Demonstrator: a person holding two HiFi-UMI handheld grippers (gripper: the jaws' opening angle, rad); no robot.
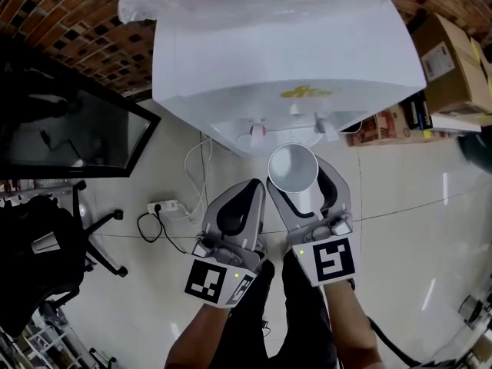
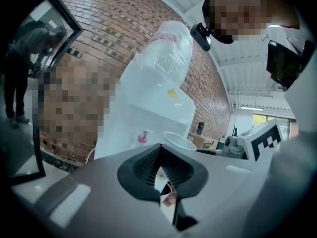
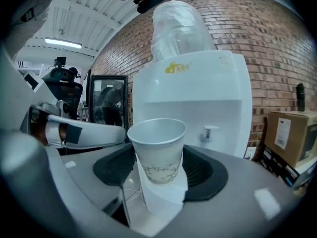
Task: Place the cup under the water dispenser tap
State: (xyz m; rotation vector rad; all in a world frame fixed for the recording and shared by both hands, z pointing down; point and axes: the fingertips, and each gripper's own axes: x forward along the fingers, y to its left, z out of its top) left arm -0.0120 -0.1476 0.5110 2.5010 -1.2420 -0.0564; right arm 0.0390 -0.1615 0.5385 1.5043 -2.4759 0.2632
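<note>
1. We held both grippers out side by side in front of the water dispenser [image 1: 288, 68], pointing at its front panel, with our left forearm [image 1: 201, 335] and right forearm [image 1: 352, 327] reaching forward from below.
2. The right gripper [image 1: 298, 177] sat just short of the dispenser, roughly level and tipped a little downward. Its jaws stood wide and were clamped on the sides of the paper cup [image 1: 293, 166].
3. The cup stood upright and open end up, held above the floor close to the dispenser. It was in front of and slightly lower than the red tap [image 1: 257, 134] and the white tap [image 1: 323, 125], and between the two as seen from above.
4. In the right gripper view the white tap appeared just to the right of the cup, a little behind its rim.
5. The left gripper [image 1: 254, 187] hung beside the right one, a touch farther from the dispenser, its jaws closed tip to tip with nothing between them.
</note>
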